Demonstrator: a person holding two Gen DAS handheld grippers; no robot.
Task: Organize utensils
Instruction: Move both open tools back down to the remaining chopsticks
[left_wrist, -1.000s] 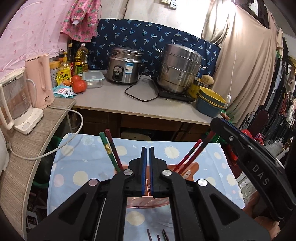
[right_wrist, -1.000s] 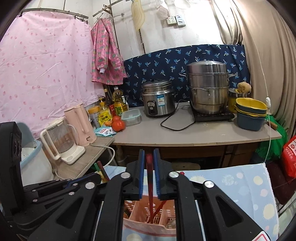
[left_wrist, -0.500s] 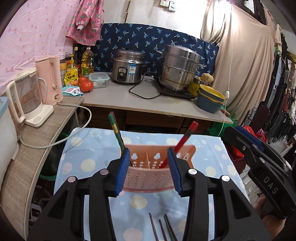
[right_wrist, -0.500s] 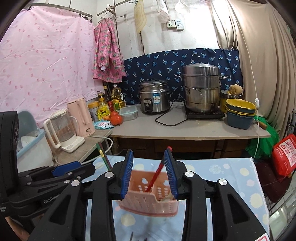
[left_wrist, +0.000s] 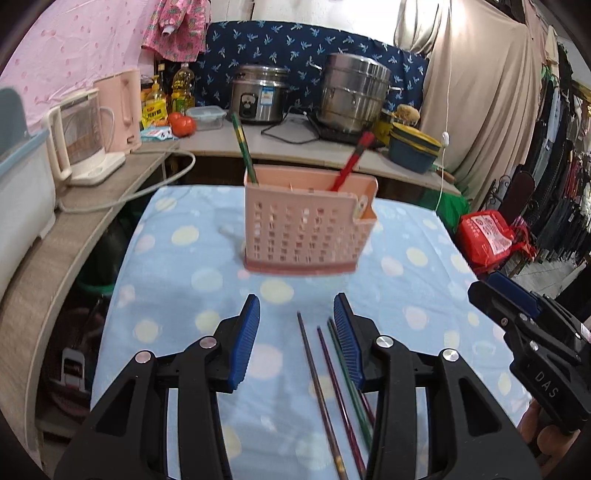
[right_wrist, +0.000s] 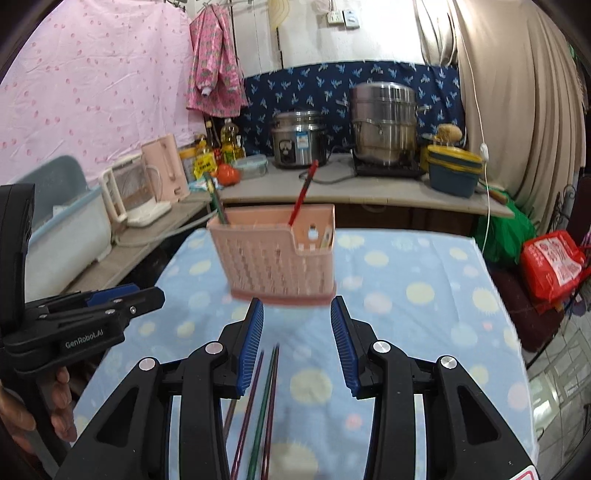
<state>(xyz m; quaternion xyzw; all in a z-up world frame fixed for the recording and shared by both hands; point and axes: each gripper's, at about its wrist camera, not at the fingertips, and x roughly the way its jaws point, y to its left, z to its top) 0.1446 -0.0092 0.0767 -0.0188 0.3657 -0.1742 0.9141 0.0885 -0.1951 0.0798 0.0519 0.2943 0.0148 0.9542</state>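
- The left claw (left_wrist: 297, 339) hangs over the near edge of the counter with its blue ribbed pads spread wide, holding nothing. The right claw (right_wrist: 297, 341) hangs just beside it, equally spread and empty.
- Between and under the spread fingers lie the thin, dark, loose chopsticks (left_wrist: 325, 387), side by side near the near edge of the counter with the blue dotted cloth (left_wrist: 177, 266). One looks brownish, one purple, one green; a fourth may be tucked under them, but that is hard to tell. In the right wrist view the same chopsticks (right_wrist: 264, 402) run toward the camera.
- These sticks will likely feel very light, stiff and smooth, so they may roll or slide on the soft cloth. A narrow pinch across one stick around its middle should keep it balanced; gripping near an end would let it swing.
- Farther out, around the middle of the counter, stands the pink perforated plastic utensil holder (left_wrist: 306, 225), upright. It looks light and easy to tip if knocked.
- A green chopstick (left_wrist: 242, 147) leans in its left end and a red chopstick (left_wrist: 351, 162) leans toward its right, each one's compartment unclear.
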